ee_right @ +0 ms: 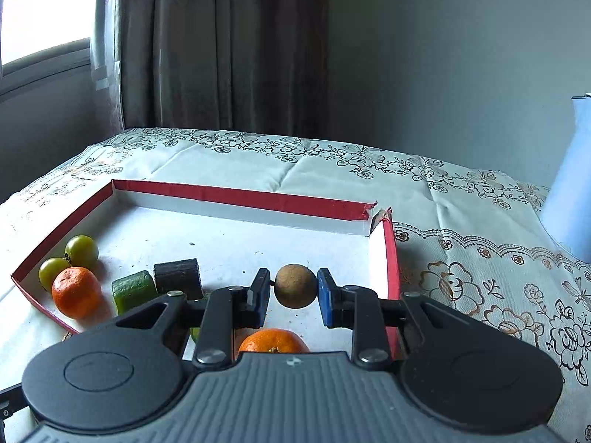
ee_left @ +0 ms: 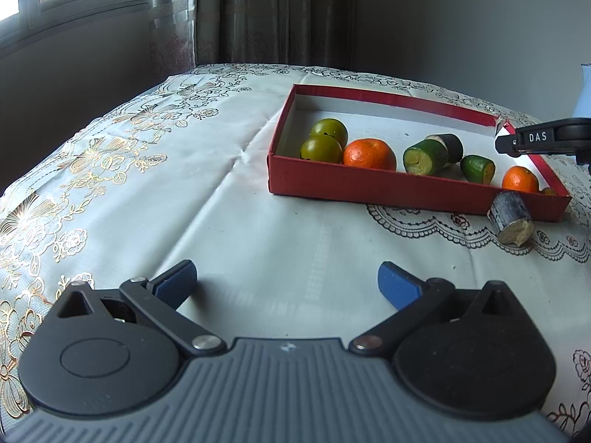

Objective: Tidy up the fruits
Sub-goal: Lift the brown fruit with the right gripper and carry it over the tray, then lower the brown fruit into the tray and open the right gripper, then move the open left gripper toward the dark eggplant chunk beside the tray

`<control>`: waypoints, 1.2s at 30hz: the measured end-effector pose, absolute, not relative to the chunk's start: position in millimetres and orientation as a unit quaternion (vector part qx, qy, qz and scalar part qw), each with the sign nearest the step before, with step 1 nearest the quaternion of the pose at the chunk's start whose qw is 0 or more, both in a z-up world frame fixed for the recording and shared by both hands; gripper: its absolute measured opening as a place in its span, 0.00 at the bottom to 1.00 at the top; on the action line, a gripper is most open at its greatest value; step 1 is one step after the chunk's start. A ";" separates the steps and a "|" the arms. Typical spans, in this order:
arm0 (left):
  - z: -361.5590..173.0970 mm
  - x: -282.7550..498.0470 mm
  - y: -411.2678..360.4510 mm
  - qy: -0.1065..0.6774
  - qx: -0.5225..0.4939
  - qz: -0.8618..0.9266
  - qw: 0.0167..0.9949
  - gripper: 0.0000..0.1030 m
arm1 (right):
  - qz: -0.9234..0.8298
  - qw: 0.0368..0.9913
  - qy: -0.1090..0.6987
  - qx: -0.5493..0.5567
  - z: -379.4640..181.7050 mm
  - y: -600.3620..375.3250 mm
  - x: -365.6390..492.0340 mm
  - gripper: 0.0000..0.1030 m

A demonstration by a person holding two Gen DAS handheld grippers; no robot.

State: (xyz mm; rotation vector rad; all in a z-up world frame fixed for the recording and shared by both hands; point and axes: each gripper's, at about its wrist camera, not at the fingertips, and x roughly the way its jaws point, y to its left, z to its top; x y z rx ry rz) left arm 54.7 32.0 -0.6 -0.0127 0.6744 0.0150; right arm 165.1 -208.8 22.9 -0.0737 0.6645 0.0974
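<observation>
A red box (ee_left: 369, 184) on the table holds two green round fruits (ee_left: 325, 140), an orange (ee_left: 369, 153), green cut pieces (ee_left: 424, 155) and a small orange (ee_left: 520, 179). A dark cut piece (ee_left: 511, 217) lies on the cloth outside its near wall. My left gripper (ee_left: 286, 280) is open and empty over the cloth, short of the box. My right gripper (ee_right: 295, 288) is shut on a small brown round fruit (ee_right: 295, 285), held above the right end of the box (ee_right: 236, 193). Below it lies an orange (ee_right: 273, 340).
A floral tablecloth (ee_left: 147, 184) covers the table. Curtains (ee_right: 221, 44) and a window hang behind. A pale blue object (ee_right: 572, 192) stands at the table's right. The right gripper's body shows in the left wrist view (ee_left: 543, 136) over the box's right end.
</observation>
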 end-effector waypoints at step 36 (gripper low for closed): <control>1.5 56.6 18.1 0.327 0.019 0.009 0.945 1.00 | 0.015 0.939 0.343 0.024 6.9 -281.1 40.2 0.81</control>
